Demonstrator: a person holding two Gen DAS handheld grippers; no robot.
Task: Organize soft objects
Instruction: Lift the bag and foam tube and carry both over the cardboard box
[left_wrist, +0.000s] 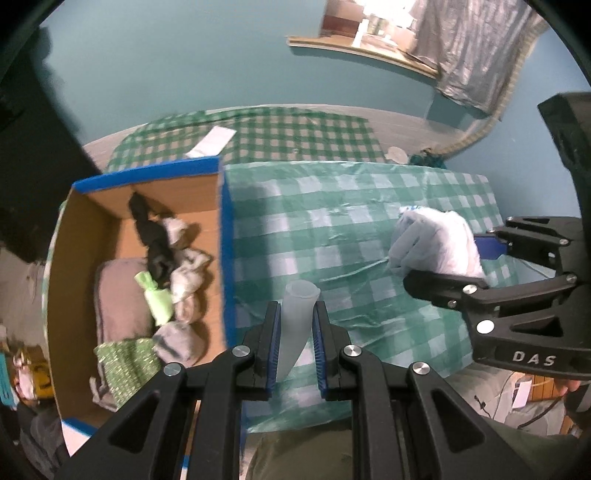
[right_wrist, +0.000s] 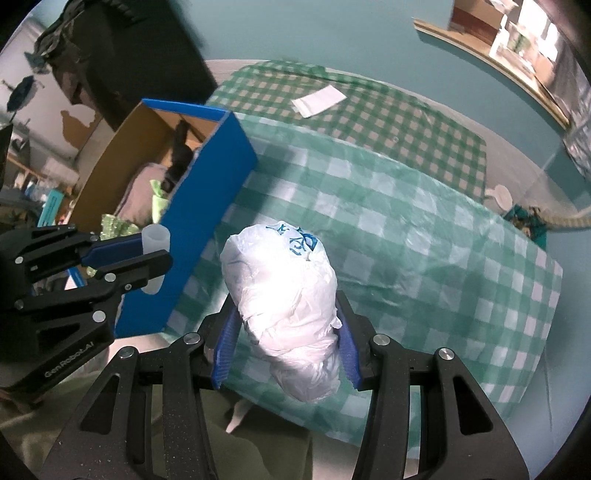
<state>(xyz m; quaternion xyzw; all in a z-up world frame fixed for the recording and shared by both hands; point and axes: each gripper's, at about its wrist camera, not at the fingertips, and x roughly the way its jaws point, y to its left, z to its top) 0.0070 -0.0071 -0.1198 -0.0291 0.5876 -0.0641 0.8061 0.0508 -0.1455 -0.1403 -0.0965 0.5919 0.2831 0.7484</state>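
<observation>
My left gripper (left_wrist: 295, 314) is shut on a pale translucent soft tube (left_wrist: 297, 314), held above the checked tablecloth just right of the blue cardboard box (left_wrist: 226, 229); the tube also shows in the right wrist view (right_wrist: 155, 254). My right gripper (right_wrist: 284, 325) is shut on a wadded white plastic bag (right_wrist: 284, 295), held above the table; the bag also shows in the left wrist view (left_wrist: 436, 243). The box holds rolled socks (left_wrist: 184, 273), a green pouch (left_wrist: 157, 299), a grey cushion (left_wrist: 118, 299) and a green patterned cloth (left_wrist: 125, 362).
A light green checked plastic cloth (left_wrist: 351, 229) covers the table, with a darker checked cloth (left_wrist: 280, 133) behind it. A white paper (left_wrist: 210, 142) lies on the far cloth. A silver-grey fabric (left_wrist: 476, 48) hangs at the upper right.
</observation>
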